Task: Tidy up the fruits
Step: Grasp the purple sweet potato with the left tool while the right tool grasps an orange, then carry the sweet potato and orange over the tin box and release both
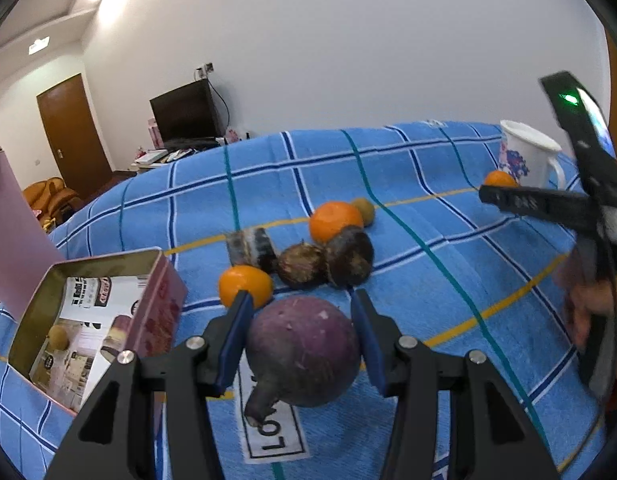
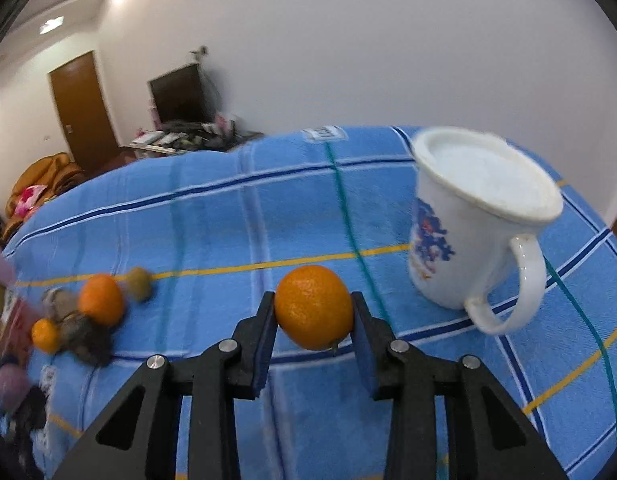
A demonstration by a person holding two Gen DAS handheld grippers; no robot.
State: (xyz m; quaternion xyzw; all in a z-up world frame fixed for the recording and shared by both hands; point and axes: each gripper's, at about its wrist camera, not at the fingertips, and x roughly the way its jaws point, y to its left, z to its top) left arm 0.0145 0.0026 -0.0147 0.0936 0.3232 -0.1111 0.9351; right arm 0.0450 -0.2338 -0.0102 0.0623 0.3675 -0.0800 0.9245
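Left tool [image 1: 302, 312] clamps the purple fruit [image 1: 304, 350] — right tool [image 2: 313, 307] seemingly grips an orange [image 2: 314, 307].

A bright blue cloth [image 2: 236, 232] checked with dark blue, white, teal and yellow lines carries orange tangerines [image 2: 314, 307], a dull purple round root [image 1: 304, 350], dark brown fruits [image 1: 350, 256], a white mug [image 2: 476, 224] with a blue-and-red floral print, and a pink tin [image 1: 164, 304].
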